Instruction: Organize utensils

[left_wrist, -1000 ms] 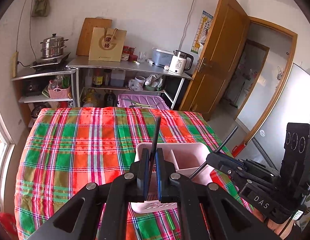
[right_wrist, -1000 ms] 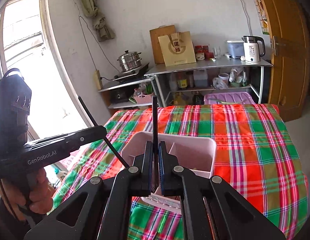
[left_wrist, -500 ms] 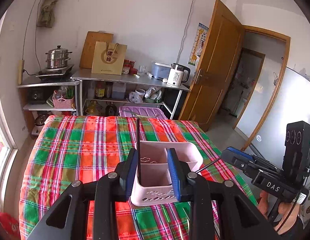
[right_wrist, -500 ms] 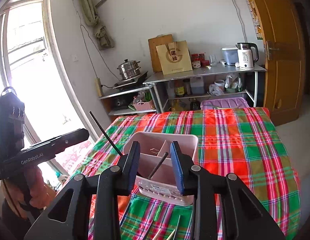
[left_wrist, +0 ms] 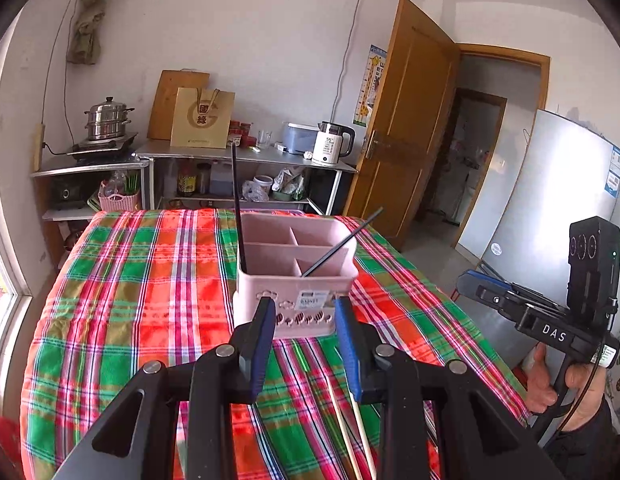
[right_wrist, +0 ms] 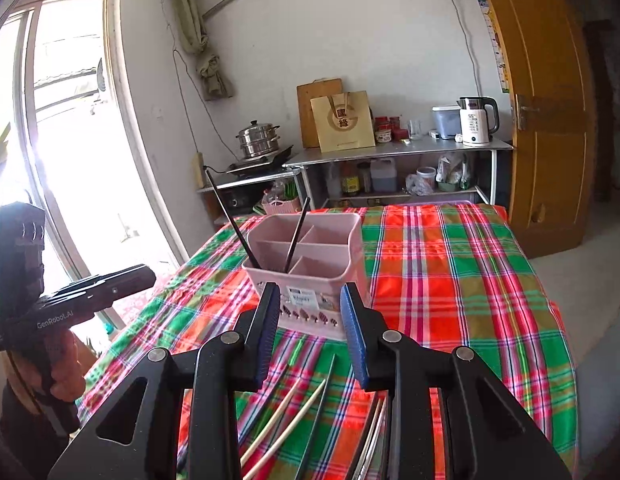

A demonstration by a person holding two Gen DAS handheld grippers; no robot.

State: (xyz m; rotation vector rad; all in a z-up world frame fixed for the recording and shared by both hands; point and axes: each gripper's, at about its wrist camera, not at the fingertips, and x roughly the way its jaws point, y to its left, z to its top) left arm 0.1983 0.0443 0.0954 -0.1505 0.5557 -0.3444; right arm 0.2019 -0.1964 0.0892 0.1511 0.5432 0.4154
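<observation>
Chopsticks (left_wrist: 237, 204) lean in the pink caddy (left_wrist: 294, 280), tablecloth (left_wrist: 150, 280) bare around.

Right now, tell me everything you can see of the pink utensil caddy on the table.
The pink utensil caddy is a rounded rectangular box, apparently of plastic, standing upright on the plaid tablecloth. Inner walls split it into several compartments. Its front wall has a row of decorative cut-outs near the base and a white label above them. Two black chopsticks stand in it, each leaning on the rim, in separate front compartments. Neither gripper touches it; loose chopsticks lie on the cloth in front of it.
</observation>
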